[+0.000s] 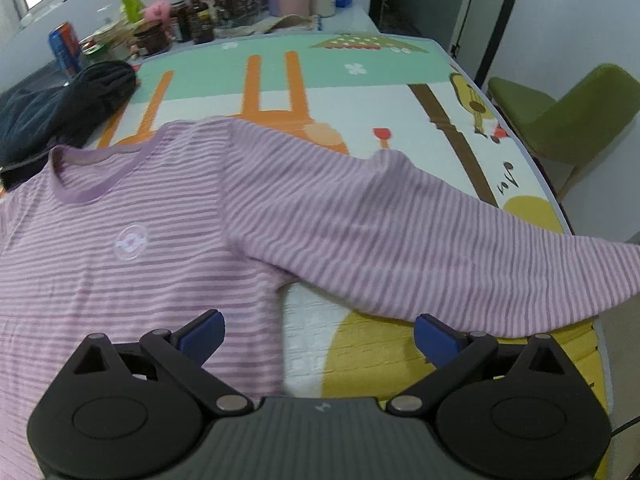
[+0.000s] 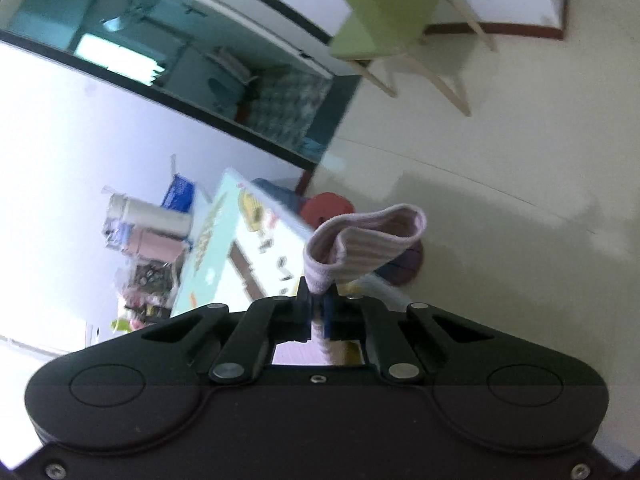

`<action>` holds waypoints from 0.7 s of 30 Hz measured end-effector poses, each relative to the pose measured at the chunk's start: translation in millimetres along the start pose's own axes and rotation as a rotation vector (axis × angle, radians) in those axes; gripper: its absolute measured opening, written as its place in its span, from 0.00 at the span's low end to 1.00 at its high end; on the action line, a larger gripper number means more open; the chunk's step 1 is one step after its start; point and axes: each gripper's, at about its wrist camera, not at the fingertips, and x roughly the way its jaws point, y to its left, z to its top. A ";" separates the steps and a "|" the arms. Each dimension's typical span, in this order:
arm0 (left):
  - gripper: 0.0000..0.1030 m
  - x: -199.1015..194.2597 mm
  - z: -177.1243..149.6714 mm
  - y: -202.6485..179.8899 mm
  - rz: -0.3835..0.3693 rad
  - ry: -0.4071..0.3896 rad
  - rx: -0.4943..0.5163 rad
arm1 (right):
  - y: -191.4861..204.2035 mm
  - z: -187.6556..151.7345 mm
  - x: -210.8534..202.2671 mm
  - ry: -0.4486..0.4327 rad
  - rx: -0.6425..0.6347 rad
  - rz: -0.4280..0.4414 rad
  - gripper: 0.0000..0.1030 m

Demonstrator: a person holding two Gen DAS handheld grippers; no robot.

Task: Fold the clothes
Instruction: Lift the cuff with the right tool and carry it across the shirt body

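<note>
A pink-and-white striped long-sleeved shirt [image 1: 132, 240] lies face up on the cartoon-print mat [image 1: 360, 80], collar toward the far left. Its long sleeve [image 1: 420, 232] stretches off to the right past the table edge. My left gripper [image 1: 318, 334] hovers open above the shirt's side, near the armpit, with nothing between its blue pads. In the right wrist view my right gripper [image 2: 318, 304] is shut on the sleeve cuff [image 2: 360, 240], which sticks up beyond the fingertips, lifted off the table.
A dark garment [image 1: 64, 108] lies at the mat's far left corner. Bottles, jars, a can [image 1: 66, 46] and cups crowd the table's back edge. A green chair [image 1: 572, 116] stands by the right edge. A red stool [image 2: 326, 206] sits on the floor.
</note>
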 end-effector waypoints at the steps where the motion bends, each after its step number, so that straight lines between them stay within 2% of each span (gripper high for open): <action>1: 0.99 -3.1 -0.7 6.2 -0.002 -0.001 -0.009 | 10.4 -2.6 -0.5 -0.001 -0.017 0.008 0.05; 11: 0.99 -30.4 -16.9 74.2 -0.002 0.006 -0.070 | 138.8 -62.8 3.6 -0.003 -0.262 0.083 0.04; 21: 0.99 -65.9 -39.5 162.9 -0.004 -0.001 -0.122 | 251.3 -153.9 21.9 0.056 -0.385 0.175 0.04</action>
